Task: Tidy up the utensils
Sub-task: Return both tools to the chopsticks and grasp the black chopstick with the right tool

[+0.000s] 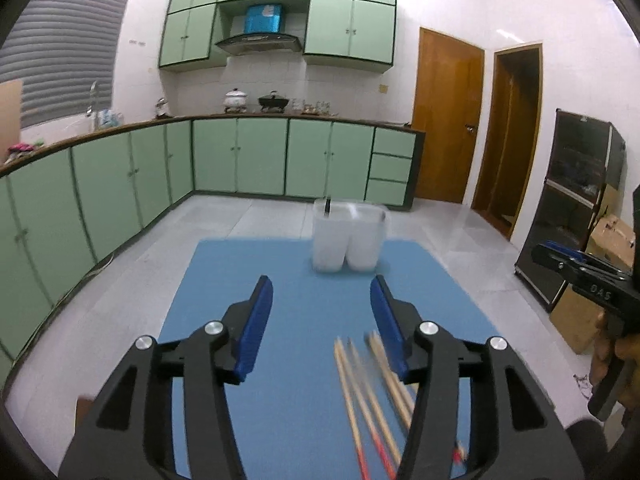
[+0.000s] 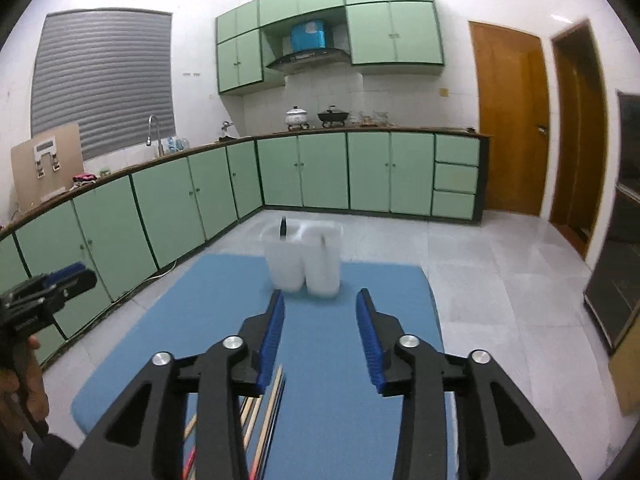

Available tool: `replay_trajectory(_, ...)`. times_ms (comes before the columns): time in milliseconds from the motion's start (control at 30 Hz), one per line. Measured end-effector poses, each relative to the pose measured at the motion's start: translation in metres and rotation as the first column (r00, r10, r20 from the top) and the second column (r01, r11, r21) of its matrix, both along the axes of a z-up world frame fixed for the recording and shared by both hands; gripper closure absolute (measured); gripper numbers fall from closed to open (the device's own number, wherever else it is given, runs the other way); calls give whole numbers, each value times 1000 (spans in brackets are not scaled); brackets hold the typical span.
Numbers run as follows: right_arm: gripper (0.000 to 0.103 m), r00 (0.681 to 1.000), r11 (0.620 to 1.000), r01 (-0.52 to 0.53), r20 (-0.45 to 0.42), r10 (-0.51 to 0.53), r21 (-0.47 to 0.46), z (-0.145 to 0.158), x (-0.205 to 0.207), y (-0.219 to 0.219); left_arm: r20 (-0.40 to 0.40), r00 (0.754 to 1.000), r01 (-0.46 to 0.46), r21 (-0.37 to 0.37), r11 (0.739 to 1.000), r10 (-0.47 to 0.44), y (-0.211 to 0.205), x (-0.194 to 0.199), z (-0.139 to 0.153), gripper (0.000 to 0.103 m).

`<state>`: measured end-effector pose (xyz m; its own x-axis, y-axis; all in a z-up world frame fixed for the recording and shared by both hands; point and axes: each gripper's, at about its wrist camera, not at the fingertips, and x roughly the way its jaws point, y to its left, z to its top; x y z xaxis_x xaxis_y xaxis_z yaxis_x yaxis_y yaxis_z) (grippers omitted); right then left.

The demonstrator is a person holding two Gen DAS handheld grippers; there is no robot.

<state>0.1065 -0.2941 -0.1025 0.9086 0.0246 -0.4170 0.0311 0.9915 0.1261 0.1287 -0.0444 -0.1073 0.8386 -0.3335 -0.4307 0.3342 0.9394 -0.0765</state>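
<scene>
Though barely begun, judging by the layout: most of the work left. Wide tiled floor [image 2: 500, 264] all round, green cabinets [image 1: 120, 184] well off to the left and far side, wooden doors [image 2: 508, 120] and a dark glass cabinet [image 1: 576, 200] to the right — plenty of free room beyond the work surface. Blue mat [image 1: 280, 280] spread below both tools, far edge just behind the holder, side edges dropping away to floor; bare stretch of mat between the near sticks and the holder, nothing in the way. White two-compartment holder [image 1: 347, 240] upright near the far edge, one dark utensil handle [image 2: 283, 227] poking from the left compartment, something pale and blurred in the right one — not clear what. Bundle of chopsticks [image 1: 372, 396] loose on the near part of the mat, partly hidden under the right-hand finger in the left wrist view and under the left-hand finger in the right wrist view, all yet to be put away. Left gripper [image 1: 322, 320] moderately parted, nothing between the blue pads. Right gripper [image 2: 320, 334] likewise half spread and empty.
</scene>
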Motion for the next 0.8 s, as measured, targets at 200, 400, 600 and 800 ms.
replay_trajectory(200, 58, 1000, 999, 8, 8, -7, -39, -49, -69, 37, -63, 997, -48, 1, 999, 48, 16, -74, -51, 48)
replay_trajectory(400, 58, 1000, 997, -8, -19, 6, -81, -100, -97, 69, -37, 997, -59, 55, 997, 61, 7, -105, -85, 48)
replay_trajectory(600, 66, 992, 997, 2, -124, -12, -81, -145, -92, 80, -62, 995, -73, 61, 995, 76, -4, -106, -118, 47)
replay_trajectory(800, 72, 986, 994, -18, -164, 1, -105, -164, -82, 87, -108, 990, -85, 74, 994, 93, -12, -92, -138, 47)
